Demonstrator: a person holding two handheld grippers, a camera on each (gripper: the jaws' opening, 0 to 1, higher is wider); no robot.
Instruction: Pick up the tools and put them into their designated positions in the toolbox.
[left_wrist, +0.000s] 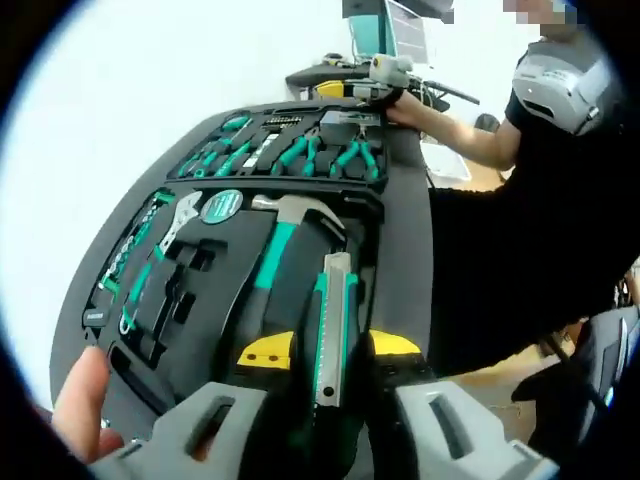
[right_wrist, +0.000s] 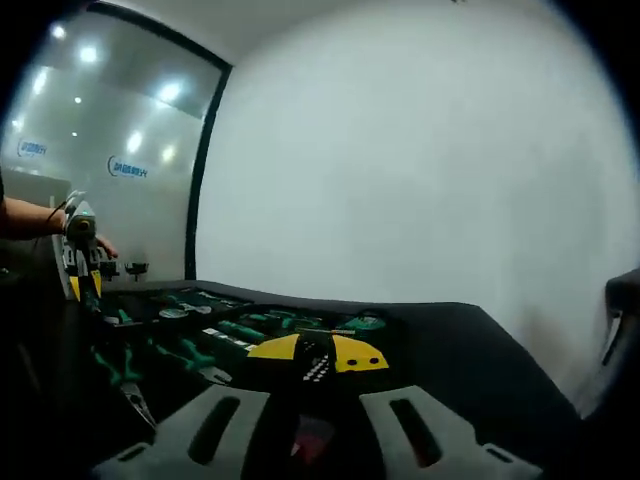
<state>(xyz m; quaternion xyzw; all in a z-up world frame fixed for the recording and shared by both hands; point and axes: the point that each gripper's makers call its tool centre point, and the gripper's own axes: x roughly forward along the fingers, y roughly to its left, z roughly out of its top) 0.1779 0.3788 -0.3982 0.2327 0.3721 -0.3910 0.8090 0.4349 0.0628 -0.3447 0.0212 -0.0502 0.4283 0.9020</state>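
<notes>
The open black toolbox (left_wrist: 120, 360) lies on a black table and holds a hammer (left_wrist: 285, 225), an adjustable wrench (left_wrist: 178, 218), a round tape measure (left_wrist: 222, 205) and green-handled pliers (left_wrist: 355, 155). My left gripper (left_wrist: 330, 348) is shut on a green and grey utility knife (left_wrist: 336, 300), held low over the near half of the box. My right gripper (left_wrist: 372, 78) hovers at the far end of the box. In its own view the right gripper (right_wrist: 318, 352) has its yellow pads (right_wrist: 275, 348) nearly together on a small dark speckled piece (right_wrist: 317, 369). The left gripper (right_wrist: 82, 262) shows at the left.
A person in black (left_wrist: 540, 200) stands along the table's right side. A bare hand (left_wrist: 85, 400) rests at the box's near left corner. A monitor (left_wrist: 385, 30) and cables sit beyond the far end. A white wall (right_wrist: 420, 160) and a glass partition (right_wrist: 100, 150) stand behind.
</notes>
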